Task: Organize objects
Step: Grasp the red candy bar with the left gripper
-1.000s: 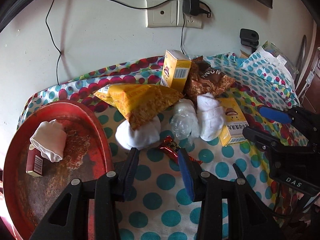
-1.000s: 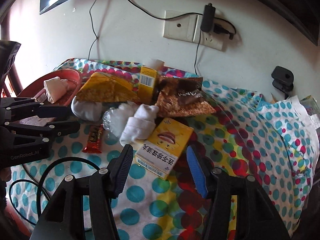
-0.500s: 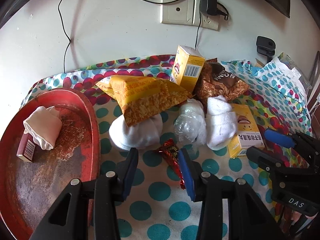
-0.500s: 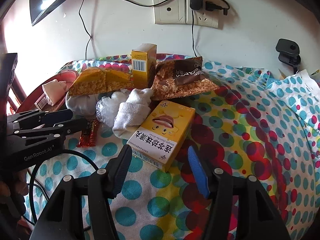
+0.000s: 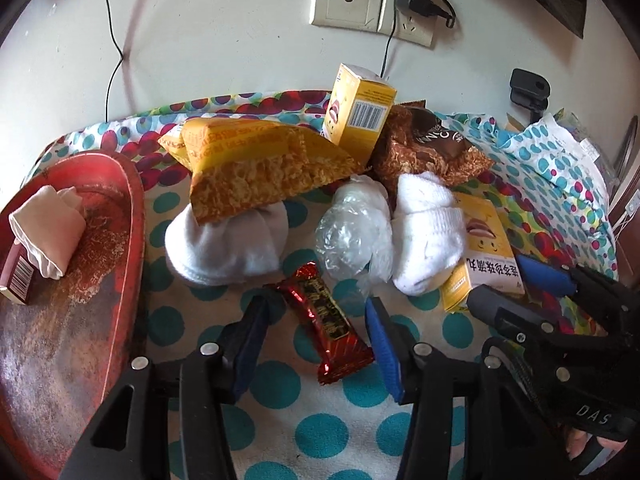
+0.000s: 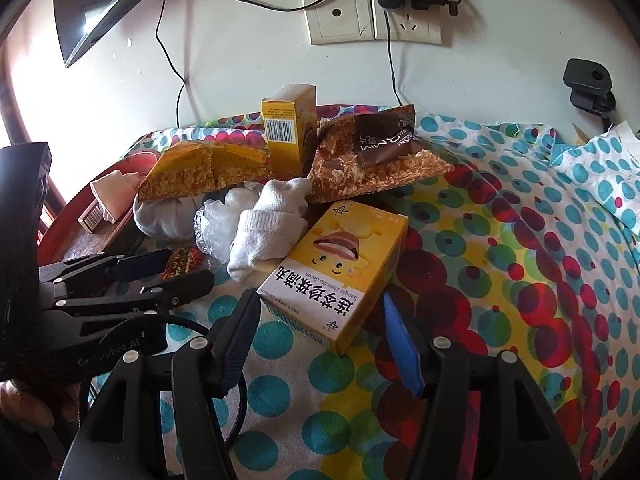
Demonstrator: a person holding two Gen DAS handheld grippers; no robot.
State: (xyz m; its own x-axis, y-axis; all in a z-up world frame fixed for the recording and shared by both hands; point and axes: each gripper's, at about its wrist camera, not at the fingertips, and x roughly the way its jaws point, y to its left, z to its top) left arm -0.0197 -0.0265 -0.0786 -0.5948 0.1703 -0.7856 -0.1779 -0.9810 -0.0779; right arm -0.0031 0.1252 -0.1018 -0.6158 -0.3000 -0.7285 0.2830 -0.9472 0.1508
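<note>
A red-wrapped candy bar (image 5: 324, 320) lies on the dotted cloth between the fingers of my left gripper (image 5: 318, 316). Its jaws are opening and the pads stand clear of the wrapper. A flat yellow box (image 6: 336, 276) with a cartoon face lies between the fingers of my right gripper (image 6: 320, 322). Those jaws are opening too, with a gap on each side of the box. The right gripper (image 5: 524, 280) shows at the right edge of the left wrist view, around the same yellow box (image 5: 484, 248). The left gripper (image 6: 160, 270) sits low left in the right wrist view.
A red tray (image 5: 132, 200) at left holds a folded cloth (image 5: 48, 232) and a small box (image 5: 18, 280). Behind the candy lie two white socks (image 5: 228, 244), a plastic wad (image 5: 352, 232), a yellow snack bag (image 5: 260, 168), a brown snack bag (image 5: 432, 148) and an upright yellow box (image 5: 360, 112). The wall stands close behind.
Both grippers sank toward the cloth and their jaws widened. The candy bar now lies between the left fingers, and the yellow box reaches between the right fingers.
</note>
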